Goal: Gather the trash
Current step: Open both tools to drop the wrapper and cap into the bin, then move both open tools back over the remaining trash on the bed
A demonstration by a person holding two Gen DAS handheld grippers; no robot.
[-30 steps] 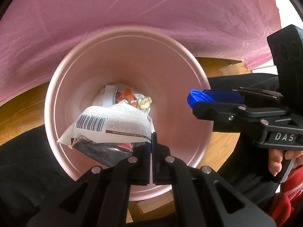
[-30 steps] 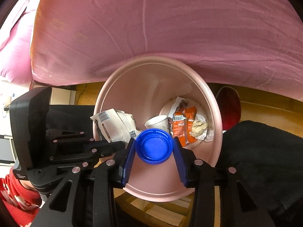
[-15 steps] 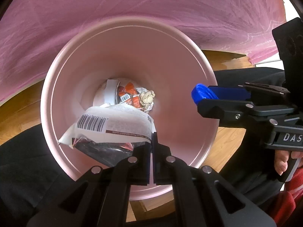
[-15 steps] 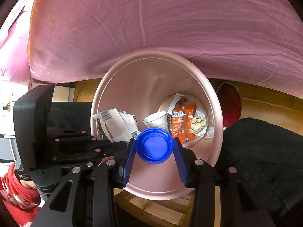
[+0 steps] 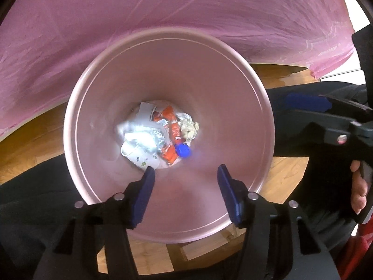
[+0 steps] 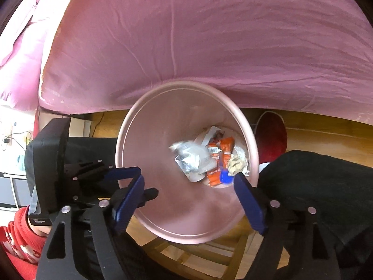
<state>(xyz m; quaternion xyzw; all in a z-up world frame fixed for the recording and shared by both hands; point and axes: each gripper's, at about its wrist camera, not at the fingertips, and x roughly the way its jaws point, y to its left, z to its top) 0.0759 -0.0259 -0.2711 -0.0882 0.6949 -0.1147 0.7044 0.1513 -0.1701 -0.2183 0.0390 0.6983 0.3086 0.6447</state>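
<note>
Your trash is all sitting at the bottom of the round pink plastic bin (image 5: 93, 116): a small blue plastic bottle cap (image 5: 183, 151) next to a couple of glossy orange snack wrappers (image 5: 172, 128), a crinkly silvery-white wrapper (image 5: 142, 135), a white paper cup (image 5: 139, 158) lying on its side and a beige crumpled wad (image 5: 190, 128).

Both of your grippers hang over the bin's mouth. The left gripper (image 5: 185, 193) has its jaws opening with nothing between the blue pads, and the right gripper (image 6: 188, 200) is the same, spreading wide and empty. So this drop looks done to me. Whether more litter is left, I can't tell; none shows on the wooden floor (image 5: 35, 140) here.

Behind the bin is a smooth, softly wrinkled pink bedsheet (image 6: 209, 46), and a dark red slipper (image 6: 271, 137) sits beside it.
</note>
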